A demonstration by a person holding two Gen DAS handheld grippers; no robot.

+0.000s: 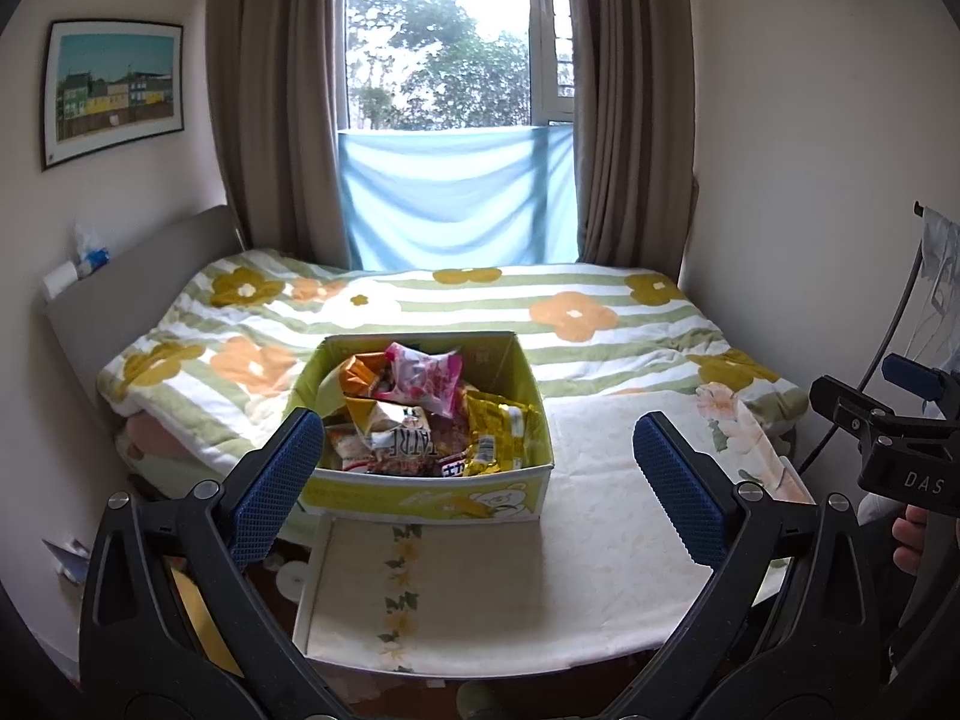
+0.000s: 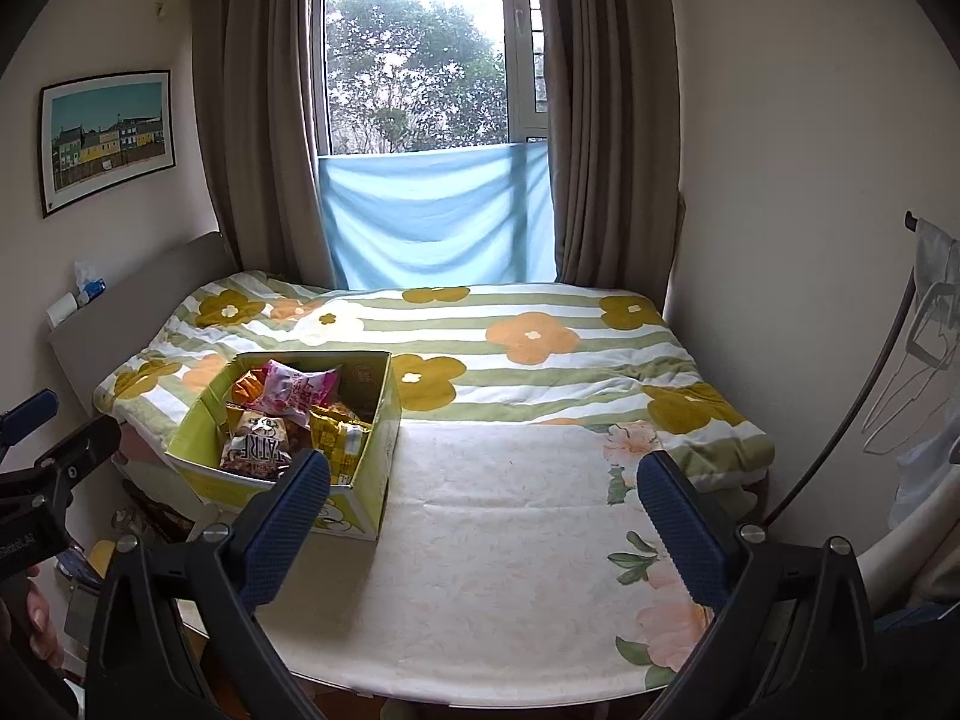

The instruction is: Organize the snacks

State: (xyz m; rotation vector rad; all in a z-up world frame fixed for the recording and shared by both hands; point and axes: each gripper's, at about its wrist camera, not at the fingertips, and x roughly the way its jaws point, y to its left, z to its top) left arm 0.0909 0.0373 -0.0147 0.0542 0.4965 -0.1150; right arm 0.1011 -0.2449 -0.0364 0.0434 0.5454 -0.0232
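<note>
Nearest the lens in the left wrist view, the left gripper (image 1: 477, 468) stands with its two blue-padded fingers spread wide and nothing between them; the left finger's pad overlaps the near left corner of the snack box in the picture, though whether it touches cannot be told. In the right wrist view the right gripper (image 2: 483, 516) is likewise wide apart and holds nothing; its left pad overlaps the near right corner of the same box.

Behind both lies the bed (image 1: 600, 330), covered by a green-striped quilt with orange and olive flowers; at its head hang brown curtains (image 1: 276, 120) either side of a window (image 1: 444, 36), whose lower part is covered by a pale blue cloth (image 1: 456, 198). In front of the bed stands a table (image 2: 510, 540) under a cream floral cover. The yellow-green cardboard box (image 1: 420, 492) sits on the table's far left part, open-topped and heaped with snack packets; a pink packet (image 1: 426, 378) lies on top, a gold one (image 1: 498, 432) toward the right side, and a brown-and-white one (image 1: 402, 444) toward the near side. On the left wall hangs a framed picture (image 1: 111, 90) of coloured houses.
</note>
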